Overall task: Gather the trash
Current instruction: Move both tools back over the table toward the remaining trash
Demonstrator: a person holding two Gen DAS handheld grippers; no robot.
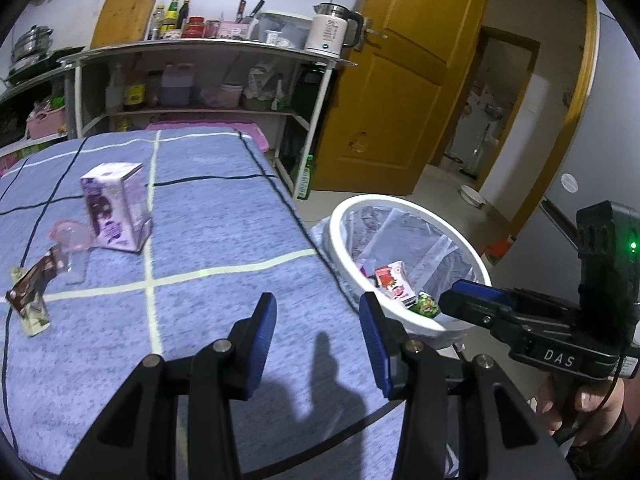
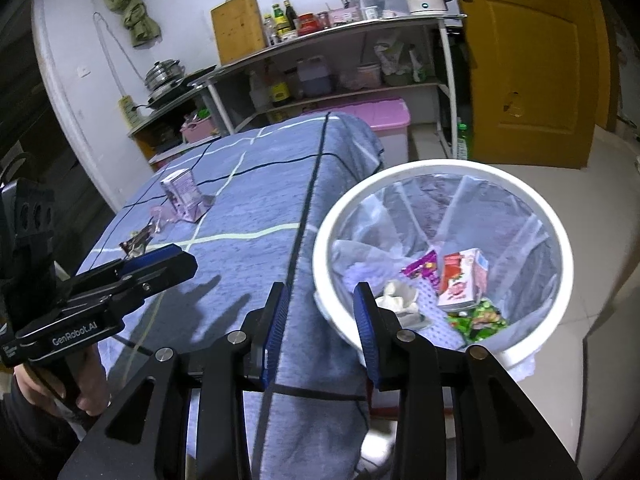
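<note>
A purple carton (image 1: 116, 208) stands on the blue checked table cloth (image 1: 208, 216), with a clear pink plastic cup (image 1: 70, 236) lying beside it and a brown snack wrapper (image 1: 30, 292) at the left edge. The carton (image 2: 184, 196) and wrapper (image 2: 136, 242) also show in the right wrist view. A white bin (image 2: 440, 264) beside the table holds a red carton (image 2: 462, 280), a green wrapper (image 2: 476, 320), a purple wrapper and a crumpled tissue. My left gripper (image 1: 318, 340) is open and empty over the table's near edge. My right gripper (image 2: 320, 332) is open and empty by the bin's rim.
A white shelf rack (image 1: 192, 80) with bottles, a kettle (image 1: 330, 30) and a cutting board stands behind the table. A pink storage box (image 2: 372, 120) sits on the floor. A yellow door (image 1: 400, 92) stands open at the right.
</note>
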